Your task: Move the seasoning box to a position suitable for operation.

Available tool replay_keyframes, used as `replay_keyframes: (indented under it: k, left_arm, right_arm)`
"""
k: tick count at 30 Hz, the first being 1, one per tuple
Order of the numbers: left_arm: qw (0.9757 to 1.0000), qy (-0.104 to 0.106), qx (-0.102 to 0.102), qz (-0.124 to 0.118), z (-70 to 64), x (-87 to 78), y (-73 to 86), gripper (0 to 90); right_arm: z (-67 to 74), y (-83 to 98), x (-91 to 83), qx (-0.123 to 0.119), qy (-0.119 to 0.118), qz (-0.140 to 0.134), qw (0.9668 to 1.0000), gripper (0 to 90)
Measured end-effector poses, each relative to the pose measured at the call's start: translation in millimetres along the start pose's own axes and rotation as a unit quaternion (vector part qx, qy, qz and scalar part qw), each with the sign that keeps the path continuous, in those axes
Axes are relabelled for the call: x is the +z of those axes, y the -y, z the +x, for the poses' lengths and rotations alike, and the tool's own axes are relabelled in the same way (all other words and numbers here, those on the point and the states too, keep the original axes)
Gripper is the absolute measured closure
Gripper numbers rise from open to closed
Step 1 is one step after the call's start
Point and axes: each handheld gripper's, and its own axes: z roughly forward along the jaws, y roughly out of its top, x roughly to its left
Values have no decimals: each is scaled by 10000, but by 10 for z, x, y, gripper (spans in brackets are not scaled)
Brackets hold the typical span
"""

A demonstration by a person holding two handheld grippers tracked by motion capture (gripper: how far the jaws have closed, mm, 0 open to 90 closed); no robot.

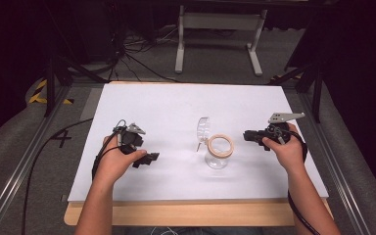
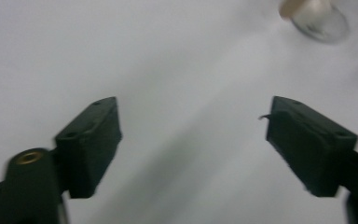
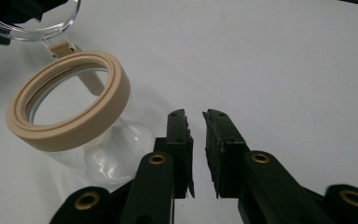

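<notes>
White tabletop (image 1: 176, 103) laid on a wooden board (image 1: 186, 214), pale edge exposed along the near side. Grey carpet (image 1: 215, 54) underneath and beyond. Metal rails (image 1: 27, 156) flanking both sides. Yellow-black hazard tape (image 1: 39, 90) at far left. White frame legs (image 1: 220, 36) standing at the far end. Black cables (image 1: 132, 54) strewn across the floor. Dark surroundings; light concentrated on the table.
</notes>
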Motion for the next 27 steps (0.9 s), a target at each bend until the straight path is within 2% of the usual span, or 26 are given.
replay_keyframes:
  k: [1, 3, 6, 7, 10, 11, 13, 15, 16, 18, 20, 22, 24, 27]
  left_arm:
    - [9999, 6, -96, -128, 1, -23, -22, 188]
    - [9998, 162, 7, -132, 1, -41, -31, 205]
    - [9997, 185, 128, 42, -27, -67, -38, 347]
    - [9993, 264, 227, 147, -25, -85, -47, 419]
    - [9977, 660, 103, 117, -40, -104, -39, 545]
    - [9967, 805, 57, 58, -45, -104, -34, 541]
    - [9945, 1039, 157, 28, -80, -117, -37, 529]
    - [9930, 1167, 150, 77, -103, -141, -49, 598]
    - [9930, 1167, 150, 77, -103, -141, -49, 651]
    - [9883, 1490, 7, 340, -126, -163, -66, 741]
    - [9856, 1640, -6, 411, -136, -156, -72, 803]
    - [9851, 1664, 1, 438, -144, -151, -76, 830]
    - [9859, 1605, 108, 466, -163, -145, -87, 873]
    - [9861, 1565, 181, 532, -181, -136, -91, 893]
  right_arm:
    - [3, -2, 5, 6, -13, 3, 10000, 789]
    - [8, -5, 22, -17, -36, 41, 10000, 789]
    - [14, -8, 42, -50, -44, 68, 10000, 787]
    - [22, -11, 45, -39, -50, 70, 10000, 786]
    - [32, -22, 53, -77, -55, 67, 9999, 780]
    - [41, -25, 61, -73, -81, 63, 9999, 779]
    - [67, -23, 101, -100, -114, 118, 9998, 778]
    - [82, -18, 143, -108, -198, 143, 9996, 789]
    - [86, -14, 165, -105, -271, 132, 9995, 795]
    - [90, -5, 214, -96, -454, 82, 9989, 804]
    - [72, 25, 266, -98, -571, 51, 9983, 817]
    - [66, 45, 297, -87, -578, 97, 9982, 819]
    - [62, 72, 358, -168, -564, 222, 9980, 826]
    - [77, 76, 414, -222, -614, 238, 9976, 828]
